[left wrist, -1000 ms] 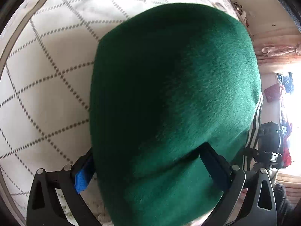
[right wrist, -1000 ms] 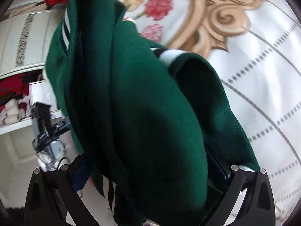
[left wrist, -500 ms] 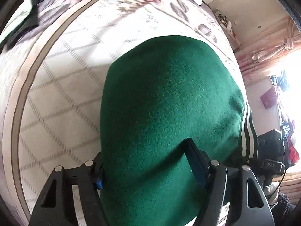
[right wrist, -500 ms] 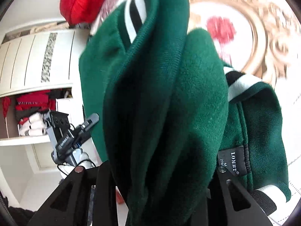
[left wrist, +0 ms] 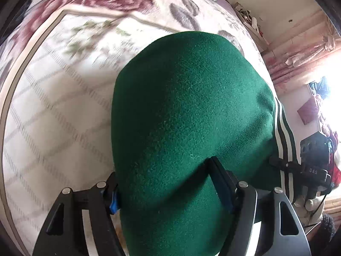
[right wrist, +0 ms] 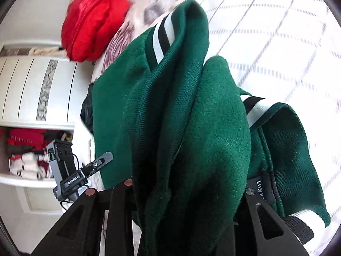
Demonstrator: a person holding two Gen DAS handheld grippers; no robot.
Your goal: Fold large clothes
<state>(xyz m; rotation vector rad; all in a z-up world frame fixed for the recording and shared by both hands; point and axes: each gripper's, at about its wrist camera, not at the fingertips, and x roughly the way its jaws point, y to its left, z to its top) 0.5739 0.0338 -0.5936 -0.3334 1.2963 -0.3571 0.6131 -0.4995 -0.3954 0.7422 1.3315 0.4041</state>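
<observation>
In the left wrist view, the pale bedspread (left wrist: 55,111) with its dotted lattice and rose border fills the left side, blurred. The left gripper (left wrist: 168,183) has just been closing and now pinches a thick bundle of the green jacket (left wrist: 187,115): the blue-padded left finger (left wrist: 113,200) presses the cloth's left edge and the right finger (left wrist: 221,183) digs into a crease on the other side. The wool bulges forward from the jaws as a rounded mound, its long axis running from the fingers up and away toward the far side of the bed. At its right edge a white-and-dark striped trim (left wrist: 283,140) runs down, and beyond it part of the other gripper's black body (left wrist: 311,166) shows before a pink curtain (left wrist: 302,49). In the right wrist view, a white wardrobe (right wrist: 38,89) with shelves of clothes stands at left, and a red garment (right wrist: 93,21) lies at the bed's edge. The right gripper (right wrist: 187,192) has also just been closing and clamps several gathered folds of the same jacket, its fingers mostly buried in cloth. The folds rise upright from the jaws, ridges pointing up and away, topped by a striped collar band (right wrist: 162,36). To the right a black neck label (right wrist: 263,189) and a second striped band (right wrist: 253,106) hang over the bedspread.
</observation>
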